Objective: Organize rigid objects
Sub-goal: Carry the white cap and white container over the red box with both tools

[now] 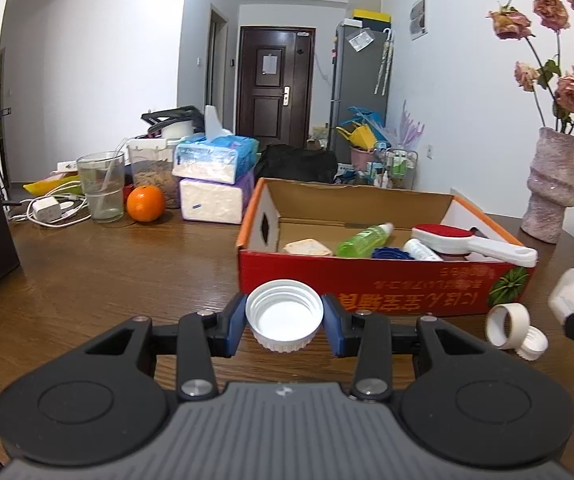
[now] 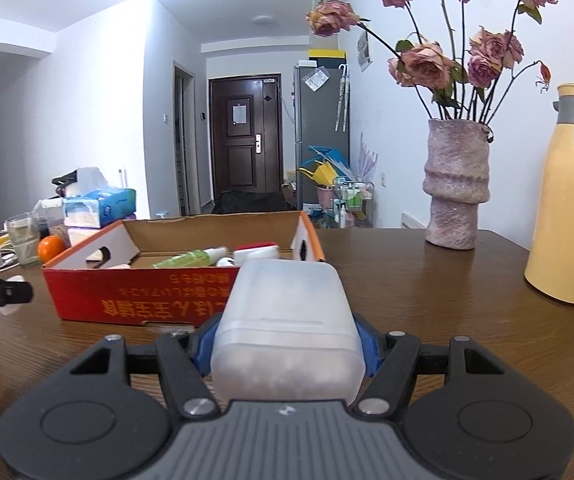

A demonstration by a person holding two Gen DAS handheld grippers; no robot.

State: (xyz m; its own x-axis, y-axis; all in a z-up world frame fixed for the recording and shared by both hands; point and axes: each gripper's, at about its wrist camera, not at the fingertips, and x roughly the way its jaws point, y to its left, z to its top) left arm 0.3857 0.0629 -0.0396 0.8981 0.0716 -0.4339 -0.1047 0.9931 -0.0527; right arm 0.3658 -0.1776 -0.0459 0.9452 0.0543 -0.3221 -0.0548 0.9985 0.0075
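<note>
We see a wood table (image 1: pixel 127 264) in a white-walled room, box (image 1: pixel 367 288) ahead of both grippers: left gripper (image 1: pixel 284 322) clamps a white cap (image 1: pixel 284 320), right gripper (image 2: pixel 287 344) clamps a frosted container (image 2: pixel 287 320).

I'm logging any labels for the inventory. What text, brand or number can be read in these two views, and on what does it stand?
Red cardboard box, front wall: a row of large yellow characters, printed upside down; I cannot read them reliably.
Same box, smaller yellow line above: too small and blurred.
Paper sheet on the dark brown door: too small.
Blue tissue pack: print blurred.
Nothing else legible.
</note>
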